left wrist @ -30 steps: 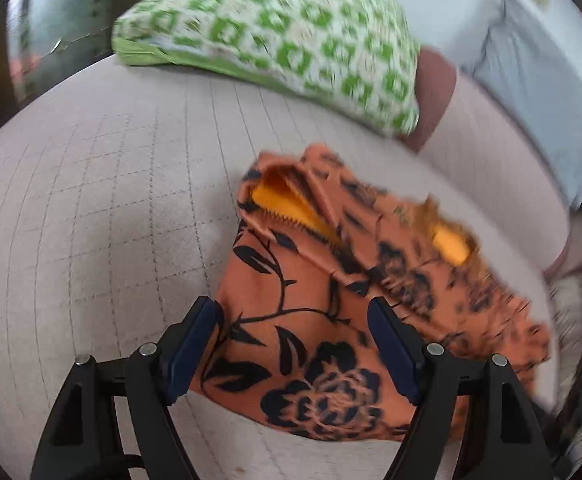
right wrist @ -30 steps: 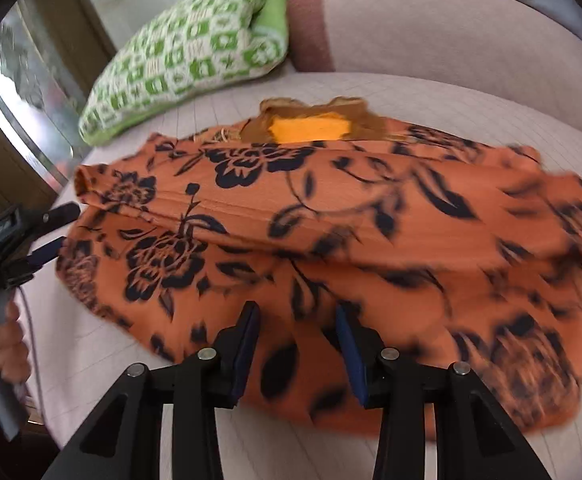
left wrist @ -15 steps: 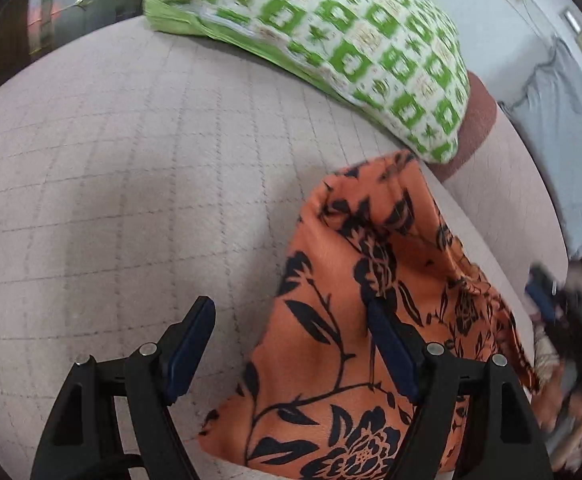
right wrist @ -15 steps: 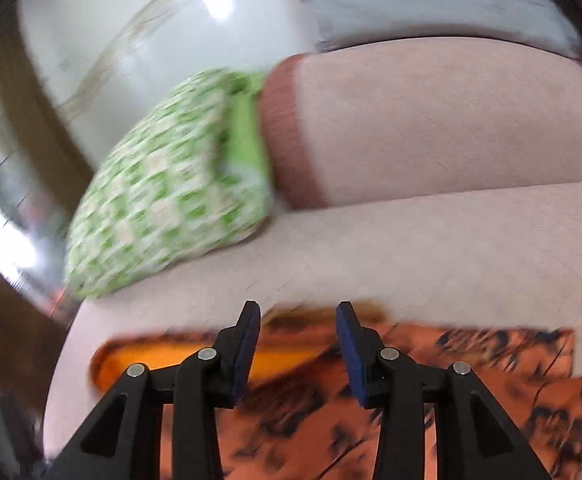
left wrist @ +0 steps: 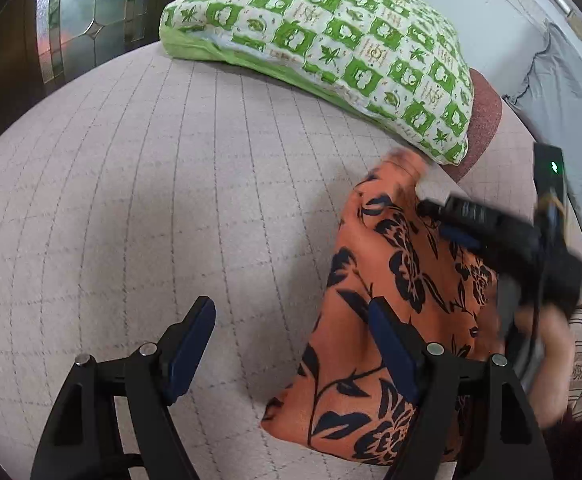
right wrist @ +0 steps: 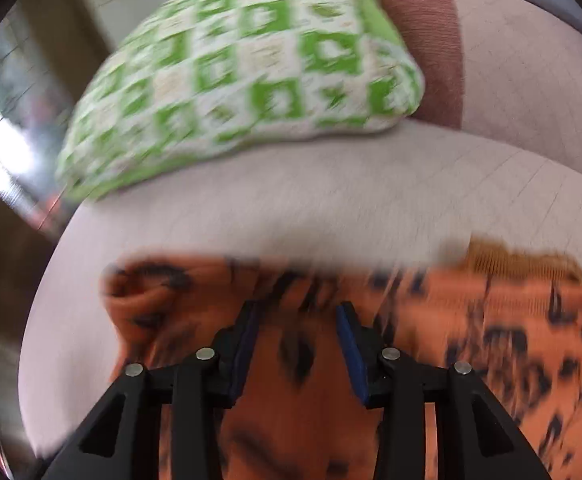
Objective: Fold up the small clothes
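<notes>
An orange garment with a black flower print (left wrist: 387,312) lies folded in a long strip on the pale quilted mattress (left wrist: 151,200). My left gripper (left wrist: 291,344) is open and empty; its right finger hangs over the garment's left edge. My right gripper (right wrist: 297,344) is open just above the garment (right wrist: 471,336), with cloth showing between its jaws, blurred. In the left wrist view the right gripper (left wrist: 451,220) reaches over the garment's far end, motion-blurred.
A green and white checked pillow (left wrist: 331,48) lies at the head of the mattress, also in the right wrist view (right wrist: 251,72). A brown-edged bolster (right wrist: 423,52) sits behind it. A grey cloth (left wrist: 563,128) hangs at the right. A dark wood and glass door (left wrist: 71,20) stands at the left.
The garment went from a wide spread to a narrower folded strip. The right gripper swung up and came down over the garment's far end. The left gripper shifted left, off the cloth.
</notes>
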Tool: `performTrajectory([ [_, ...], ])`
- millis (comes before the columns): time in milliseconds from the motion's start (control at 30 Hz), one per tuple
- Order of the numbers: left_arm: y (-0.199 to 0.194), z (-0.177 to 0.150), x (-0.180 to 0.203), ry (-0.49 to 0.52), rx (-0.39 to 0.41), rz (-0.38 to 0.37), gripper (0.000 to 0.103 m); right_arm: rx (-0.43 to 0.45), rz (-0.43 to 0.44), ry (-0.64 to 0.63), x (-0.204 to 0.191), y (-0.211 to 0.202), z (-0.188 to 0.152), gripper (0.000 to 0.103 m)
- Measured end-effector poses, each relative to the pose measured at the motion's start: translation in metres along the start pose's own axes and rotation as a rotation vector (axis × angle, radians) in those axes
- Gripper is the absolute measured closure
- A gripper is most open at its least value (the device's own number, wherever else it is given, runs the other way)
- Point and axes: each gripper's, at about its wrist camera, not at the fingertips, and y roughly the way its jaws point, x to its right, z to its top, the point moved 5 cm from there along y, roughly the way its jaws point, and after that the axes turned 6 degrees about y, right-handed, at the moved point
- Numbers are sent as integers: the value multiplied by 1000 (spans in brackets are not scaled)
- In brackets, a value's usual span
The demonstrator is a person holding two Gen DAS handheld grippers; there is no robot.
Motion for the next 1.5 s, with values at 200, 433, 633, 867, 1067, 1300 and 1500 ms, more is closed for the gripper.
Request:
performTrajectory([
  [200,-5,8,3,12,32,-23,24,85,53,84,41,-49,6,59],
  [433,-7,-7,34,57,6,-118,24,12,14,38,131,-132,-87,59],
  [633,4,-15,45,90,-23,-73,24,17,-152,211,243,-146,-96,59],
  [867,23,-13,47,84,-63,-25,24,156,-248,425,307,-131,-15,59],
  [1067,9,-6,36,55,-25,-18,24,200,-129,439,294,-162,-37,59],
  [1300,-17,-19,29,43,-27,-109,24,238,108,501,258,-235,-143,40],
  [1500,-26,-62,15,-10,-97,-155,24,185,300,763,267,-236,-204,35],
])
